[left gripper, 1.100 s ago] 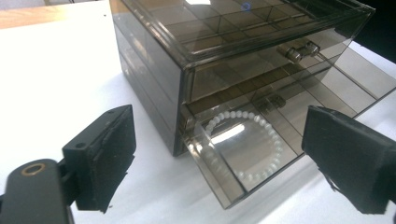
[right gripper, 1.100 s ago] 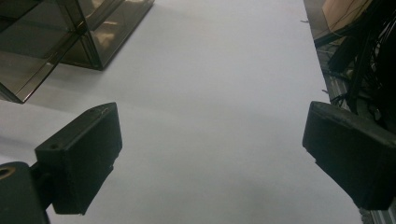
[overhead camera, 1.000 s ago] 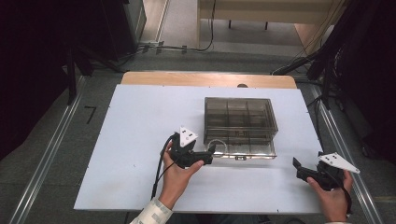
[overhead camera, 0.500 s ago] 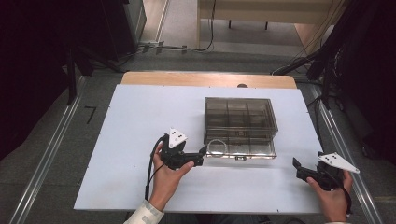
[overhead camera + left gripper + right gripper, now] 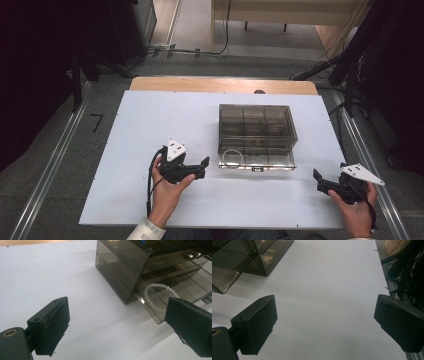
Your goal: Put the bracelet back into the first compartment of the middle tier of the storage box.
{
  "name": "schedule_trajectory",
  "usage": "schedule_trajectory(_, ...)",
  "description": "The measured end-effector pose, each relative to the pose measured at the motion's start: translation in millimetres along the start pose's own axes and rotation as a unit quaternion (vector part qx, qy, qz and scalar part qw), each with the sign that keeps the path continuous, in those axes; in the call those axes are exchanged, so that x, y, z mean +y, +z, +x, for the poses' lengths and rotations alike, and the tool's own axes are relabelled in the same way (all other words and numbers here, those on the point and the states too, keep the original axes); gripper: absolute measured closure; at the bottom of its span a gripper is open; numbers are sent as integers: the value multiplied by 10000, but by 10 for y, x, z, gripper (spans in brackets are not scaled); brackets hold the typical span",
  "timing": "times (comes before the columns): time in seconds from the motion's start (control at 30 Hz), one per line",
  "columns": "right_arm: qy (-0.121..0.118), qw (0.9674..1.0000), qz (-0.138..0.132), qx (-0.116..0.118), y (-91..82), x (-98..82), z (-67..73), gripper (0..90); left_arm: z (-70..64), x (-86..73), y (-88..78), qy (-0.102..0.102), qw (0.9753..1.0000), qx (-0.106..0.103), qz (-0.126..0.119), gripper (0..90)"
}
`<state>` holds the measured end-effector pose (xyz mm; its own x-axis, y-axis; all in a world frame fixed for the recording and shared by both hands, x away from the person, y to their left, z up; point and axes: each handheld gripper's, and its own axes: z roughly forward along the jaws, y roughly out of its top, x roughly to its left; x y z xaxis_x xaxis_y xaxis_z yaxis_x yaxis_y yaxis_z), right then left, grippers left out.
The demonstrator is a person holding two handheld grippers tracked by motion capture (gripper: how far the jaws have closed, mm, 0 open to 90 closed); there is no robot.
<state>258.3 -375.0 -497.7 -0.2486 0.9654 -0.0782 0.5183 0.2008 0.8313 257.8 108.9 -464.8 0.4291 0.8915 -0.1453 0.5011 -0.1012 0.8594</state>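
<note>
In the open bottom drawer [image 5: 256, 159] of the smoky box [image 5: 256, 129], mid-table: white bead bracelet [image 5: 156, 295], lying loose. Just left of the drawer, left gripper [image 5: 202, 166], jaws spread, empty. Well apart at the table's [image 5: 150, 120] right edge, right gripper [image 5: 318, 180], likewise spread, empty. Probable step: between placing and closing. Next: push the drawer shut.

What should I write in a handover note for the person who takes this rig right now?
Left gripper: open, holding nothing, just left of the smoky drawer box.
Right gripper: open, holding nothing, near the table's right front corner.
Bottom drawer: pulled out, white bead bracelet lying inside.
Done: bracelet is in the drawer.
Probably left: push the drawer shut.
</note>
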Motion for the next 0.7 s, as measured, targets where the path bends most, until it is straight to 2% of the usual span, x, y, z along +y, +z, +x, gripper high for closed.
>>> schedule_trajectory(0.13,-4,10000,9,0,1,0,3,33,44,-27,-43,-22,10000,-23,14,60)
schedule_trajectory(0.33,-9,10000,16,10,3,-2,1,33,158,-100,-129,-36,10000,59,56,60)
schedule_trajectory(0.7,-19,10000,34,-6,9,-6,2,33,520,-317,-404,-283,9990,347,56,60)
